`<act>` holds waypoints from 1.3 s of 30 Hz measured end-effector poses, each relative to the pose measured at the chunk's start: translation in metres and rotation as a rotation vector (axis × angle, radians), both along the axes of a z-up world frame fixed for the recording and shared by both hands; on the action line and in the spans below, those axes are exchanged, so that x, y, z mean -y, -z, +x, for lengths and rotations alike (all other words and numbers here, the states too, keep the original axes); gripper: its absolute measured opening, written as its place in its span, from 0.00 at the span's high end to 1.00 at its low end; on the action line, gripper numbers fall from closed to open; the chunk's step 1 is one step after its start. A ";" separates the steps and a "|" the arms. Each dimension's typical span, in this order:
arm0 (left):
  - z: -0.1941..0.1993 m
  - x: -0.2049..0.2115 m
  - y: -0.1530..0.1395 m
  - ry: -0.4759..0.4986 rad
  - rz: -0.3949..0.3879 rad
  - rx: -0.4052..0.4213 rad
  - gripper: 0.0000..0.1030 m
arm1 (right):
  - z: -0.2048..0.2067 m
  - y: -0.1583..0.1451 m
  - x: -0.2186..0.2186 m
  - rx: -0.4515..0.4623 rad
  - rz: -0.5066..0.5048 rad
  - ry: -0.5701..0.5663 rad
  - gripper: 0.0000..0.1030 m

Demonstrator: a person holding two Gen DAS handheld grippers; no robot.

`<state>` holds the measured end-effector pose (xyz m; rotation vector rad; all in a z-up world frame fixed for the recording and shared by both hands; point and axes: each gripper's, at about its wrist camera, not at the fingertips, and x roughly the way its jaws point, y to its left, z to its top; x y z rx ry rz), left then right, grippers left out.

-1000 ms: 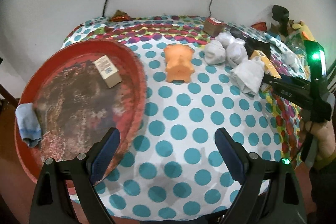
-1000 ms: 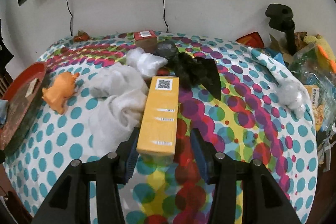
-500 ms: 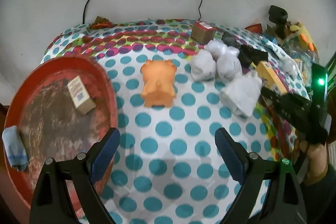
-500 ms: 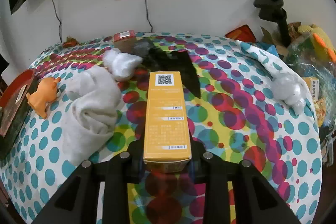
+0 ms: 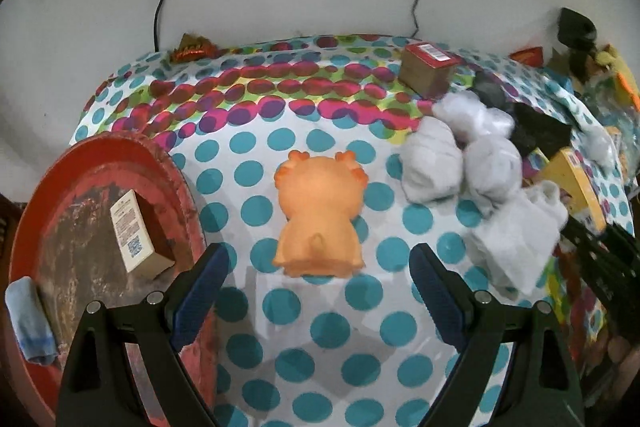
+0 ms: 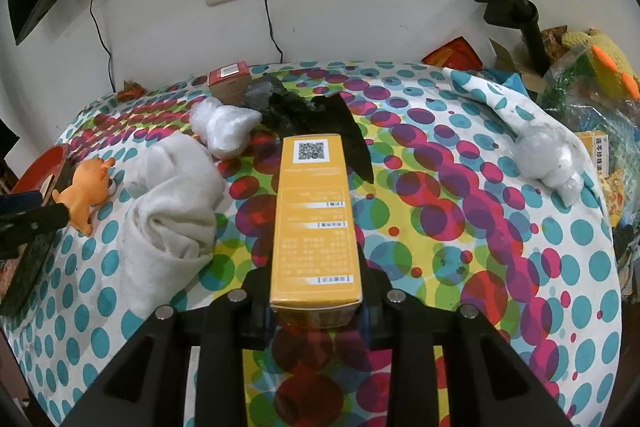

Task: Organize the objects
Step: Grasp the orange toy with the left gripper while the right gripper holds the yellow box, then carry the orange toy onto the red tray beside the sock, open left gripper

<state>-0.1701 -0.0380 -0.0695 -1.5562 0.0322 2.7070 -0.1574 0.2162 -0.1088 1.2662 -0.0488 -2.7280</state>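
Observation:
My right gripper (image 6: 314, 311) is shut on a long yellow box (image 6: 314, 223) with a QR code, held over the dotted tablecloth. The box also shows in the left wrist view (image 5: 580, 183). My left gripper (image 5: 316, 291) is open, and its jaws stand on either side of the near end of an orange toy animal (image 5: 320, 219), which lies on the cloth. The toy also shows in the right wrist view (image 6: 86, 191). A red round tray (image 5: 24, 247) at the left holds a small beige box (image 5: 134, 233) and a blue cloth (image 5: 30, 319).
White socks (image 5: 432, 159) and a white cloth (image 6: 168, 211) lie right of the toy. A black bag (image 6: 316, 119), a red-topped box (image 5: 426, 71) and a plastic wad (image 6: 548, 163) lie further back. Clutter crowds the right edge; the wall with a socket is behind.
My right gripper closed on the yellow box and brought it in line. My left gripper moved forward from the tray toward the orange toy, which now lies between its jaws.

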 end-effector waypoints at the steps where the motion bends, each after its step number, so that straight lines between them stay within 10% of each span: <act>1: -0.003 0.001 0.002 -0.003 0.000 0.005 0.12 | 0.000 0.000 0.000 0.000 0.001 0.000 0.70; 12: -0.029 0.009 0.019 -0.040 0.010 0.036 0.17 | -0.001 0.001 -0.003 0.008 -0.022 -0.002 0.70; 19: -0.037 0.009 0.028 -0.032 0.080 0.076 0.56 | -0.002 0.002 -0.005 0.018 -0.032 0.001 0.70; 39: -0.004 0.002 -0.004 0.007 0.073 0.018 0.58 | -0.002 0.002 -0.004 0.017 -0.018 0.003 0.70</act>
